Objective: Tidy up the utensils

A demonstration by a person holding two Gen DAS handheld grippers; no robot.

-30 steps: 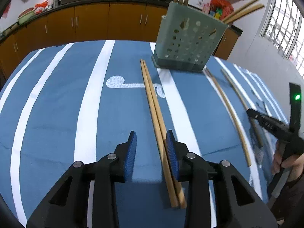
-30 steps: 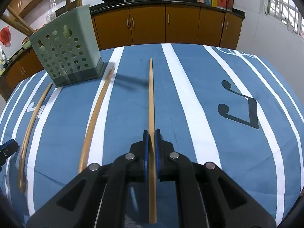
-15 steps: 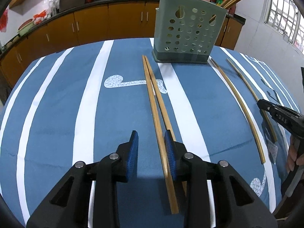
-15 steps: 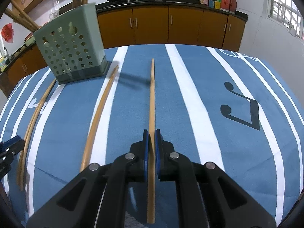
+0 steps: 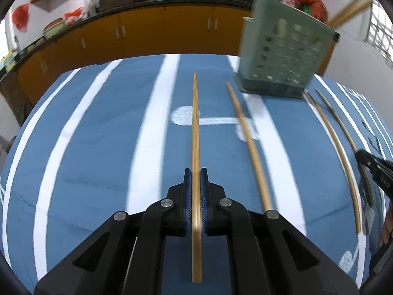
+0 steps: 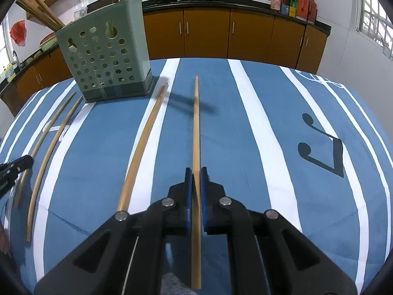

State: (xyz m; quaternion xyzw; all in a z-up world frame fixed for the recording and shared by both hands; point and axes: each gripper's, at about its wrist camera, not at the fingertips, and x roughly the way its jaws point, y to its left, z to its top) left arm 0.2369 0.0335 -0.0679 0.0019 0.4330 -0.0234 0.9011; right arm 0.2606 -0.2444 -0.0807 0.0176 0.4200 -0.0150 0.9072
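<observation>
My left gripper (image 5: 195, 172) is shut on a wooden chopstick (image 5: 195, 123) that points away over the blue striped cloth. Its former mate (image 5: 248, 142) lies on the cloth to the right. My right gripper (image 6: 195, 172) is shut on another chopstick (image 6: 195, 123), held above the cloth. A loose chopstick (image 6: 145, 142) lies just left of it. The green perforated utensil holder (image 5: 285, 54) stands at the far right in the left wrist view, blurred, and at the far left in the right wrist view (image 6: 105, 59), with several chopsticks standing in it.
Two thin chopsticks (image 5: 339, 147) lie right of the holder in the left wrist view. The right gripper's tip (image 5: 375, 169) shows at that view's right edge. The left gripper's tip (image 6: 14, 169) shows at the right wrist view's left edge. Kitchen cabinets (image 6: 208, 34) stand behind the table.
My left gripper was open beside a pair of chopsticks; it has closed on one and swung left with it. My right gripper still holds its chopstick, slightly higher.
</observation>
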